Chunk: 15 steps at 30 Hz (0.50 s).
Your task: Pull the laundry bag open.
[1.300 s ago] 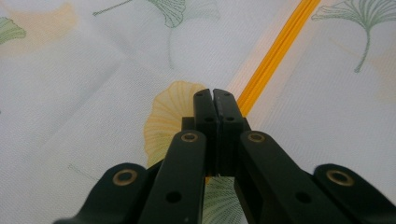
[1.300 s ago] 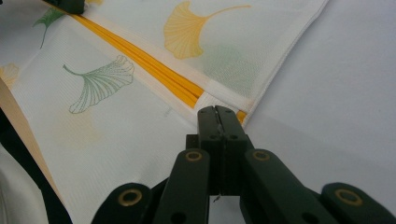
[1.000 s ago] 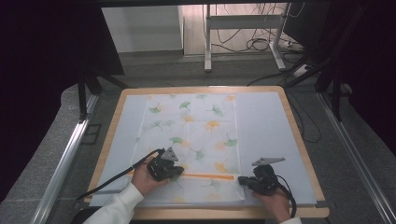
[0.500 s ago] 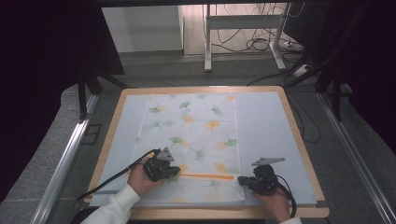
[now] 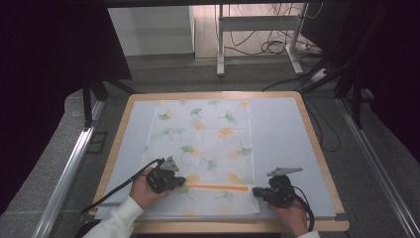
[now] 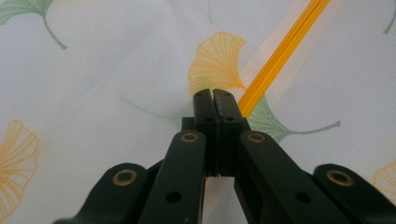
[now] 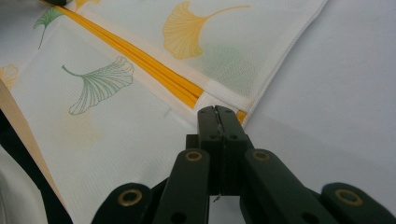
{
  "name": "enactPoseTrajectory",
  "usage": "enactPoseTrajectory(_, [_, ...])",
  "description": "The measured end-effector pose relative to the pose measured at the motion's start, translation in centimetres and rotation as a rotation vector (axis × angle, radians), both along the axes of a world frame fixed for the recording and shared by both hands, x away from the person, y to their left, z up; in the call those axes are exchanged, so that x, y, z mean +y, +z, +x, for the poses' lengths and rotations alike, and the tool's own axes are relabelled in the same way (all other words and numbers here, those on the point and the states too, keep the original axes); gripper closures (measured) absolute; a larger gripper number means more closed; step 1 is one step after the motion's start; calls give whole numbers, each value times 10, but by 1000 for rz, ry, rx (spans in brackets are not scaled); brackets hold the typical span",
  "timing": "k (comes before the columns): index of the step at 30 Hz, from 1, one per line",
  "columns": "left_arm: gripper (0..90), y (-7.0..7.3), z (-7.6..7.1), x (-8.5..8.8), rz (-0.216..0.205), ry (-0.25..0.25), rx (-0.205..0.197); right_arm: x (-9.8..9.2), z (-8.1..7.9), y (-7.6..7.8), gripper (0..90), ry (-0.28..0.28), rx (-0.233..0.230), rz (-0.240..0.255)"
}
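We found the left gripper (image 5: pixel 174 181) with its jaws pressed fully together, tips set at the left end of an orange zip strip (image 5: pixel 218 187); whether any fabric was pinched between them, we could not tell. In the left gripper view the same left gripper (image 6: pixel 214 93) stood closed just beside the strip (image 6: pixel 280 51), which ran away to the upper right. The right gripper (image 5: pixel 257 191) was likewise closed, its tips at the strip's right end, at the right edge of the bag. The right gripper view showed those jaws (image 7: pixel 215 111) meeting where the strip (image 7: pixel 140 60) reached the hem. The strip belonged to a white mesh bag printed with ginkgo leaves (image 5: pixel 208 144), lying flat on a pale sheet (image 5: pixel 282 134) over a wooden-rimmed table (image 5: pixel 317 148).
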<state>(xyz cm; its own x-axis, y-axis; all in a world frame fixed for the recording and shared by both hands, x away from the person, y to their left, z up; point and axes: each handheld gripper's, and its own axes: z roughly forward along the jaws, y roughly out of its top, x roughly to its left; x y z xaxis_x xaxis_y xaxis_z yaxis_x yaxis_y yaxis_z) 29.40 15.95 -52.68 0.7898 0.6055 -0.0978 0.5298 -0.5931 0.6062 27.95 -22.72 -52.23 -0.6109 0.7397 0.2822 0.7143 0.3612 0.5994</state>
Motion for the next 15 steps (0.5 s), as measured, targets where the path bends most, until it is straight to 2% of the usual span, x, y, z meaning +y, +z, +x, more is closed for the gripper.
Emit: enactPoseTrajectory(15, [900, -1, -4, 20, 2, 37, 1, 0, 0, 0, 896, 1, 2, -3])
